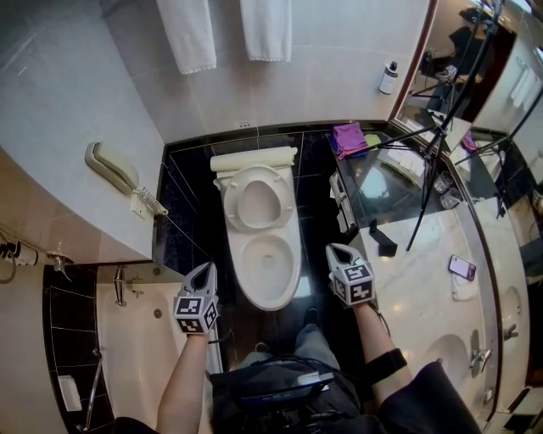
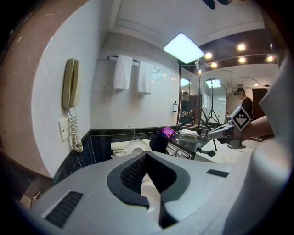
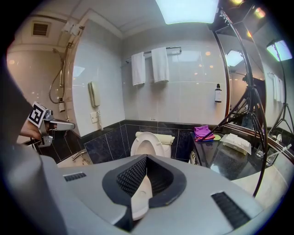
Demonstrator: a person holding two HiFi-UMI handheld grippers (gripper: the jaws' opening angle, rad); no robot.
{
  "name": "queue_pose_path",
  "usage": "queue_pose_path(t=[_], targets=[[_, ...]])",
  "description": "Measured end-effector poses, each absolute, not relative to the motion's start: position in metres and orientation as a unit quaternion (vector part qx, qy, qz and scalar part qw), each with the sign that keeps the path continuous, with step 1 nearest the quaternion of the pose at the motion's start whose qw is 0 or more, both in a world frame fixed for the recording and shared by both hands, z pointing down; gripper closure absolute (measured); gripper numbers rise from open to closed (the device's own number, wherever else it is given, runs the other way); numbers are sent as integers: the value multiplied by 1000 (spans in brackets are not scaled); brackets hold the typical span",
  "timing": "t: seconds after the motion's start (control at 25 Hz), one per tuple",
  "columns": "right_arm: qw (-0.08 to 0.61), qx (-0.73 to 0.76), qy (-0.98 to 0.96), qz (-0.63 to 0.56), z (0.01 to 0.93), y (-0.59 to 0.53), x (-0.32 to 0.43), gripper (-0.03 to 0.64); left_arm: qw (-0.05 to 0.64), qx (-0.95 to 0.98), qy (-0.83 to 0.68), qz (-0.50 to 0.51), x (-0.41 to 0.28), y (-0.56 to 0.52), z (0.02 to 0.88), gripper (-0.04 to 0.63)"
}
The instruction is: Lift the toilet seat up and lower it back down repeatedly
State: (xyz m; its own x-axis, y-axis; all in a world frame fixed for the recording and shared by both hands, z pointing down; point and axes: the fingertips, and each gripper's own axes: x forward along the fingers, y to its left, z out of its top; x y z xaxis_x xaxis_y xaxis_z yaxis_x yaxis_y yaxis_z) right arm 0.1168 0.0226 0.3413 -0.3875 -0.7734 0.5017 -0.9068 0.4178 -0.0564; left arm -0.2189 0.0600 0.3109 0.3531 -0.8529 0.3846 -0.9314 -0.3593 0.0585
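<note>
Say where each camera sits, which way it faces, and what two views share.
Head view: on the head, looking steeply down at the toilet; both forearms, left gripper, right gripper show.
Left gripper view: on that gripper, facing the toilet past its shut jaws; right gripper at right.
Right gripper view: on that gripper, facing the toilet past its shut jaws; left gripper at left.
Shared: all three show the toilet.

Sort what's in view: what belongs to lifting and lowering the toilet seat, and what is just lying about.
Job in hand: toilet seat, raised; toilet bowl; left gripper; right gripper.
Lying about: wall phone; towels; purple cloth; bottle; smartphone; tripod.
</note>
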Motion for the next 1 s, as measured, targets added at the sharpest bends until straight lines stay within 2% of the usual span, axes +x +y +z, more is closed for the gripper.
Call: queue_pose_path(t=[0.36, 1.0], targets=[[215, 507, -822, 148, 347, -5, 115, 597, 144, 809, -548, 155, -197, 50, 325, 600], [278, 438, -848, 105, 409, -160, 82, 439, 162, 800, -549, 181, -128, -61, 397, 600]])
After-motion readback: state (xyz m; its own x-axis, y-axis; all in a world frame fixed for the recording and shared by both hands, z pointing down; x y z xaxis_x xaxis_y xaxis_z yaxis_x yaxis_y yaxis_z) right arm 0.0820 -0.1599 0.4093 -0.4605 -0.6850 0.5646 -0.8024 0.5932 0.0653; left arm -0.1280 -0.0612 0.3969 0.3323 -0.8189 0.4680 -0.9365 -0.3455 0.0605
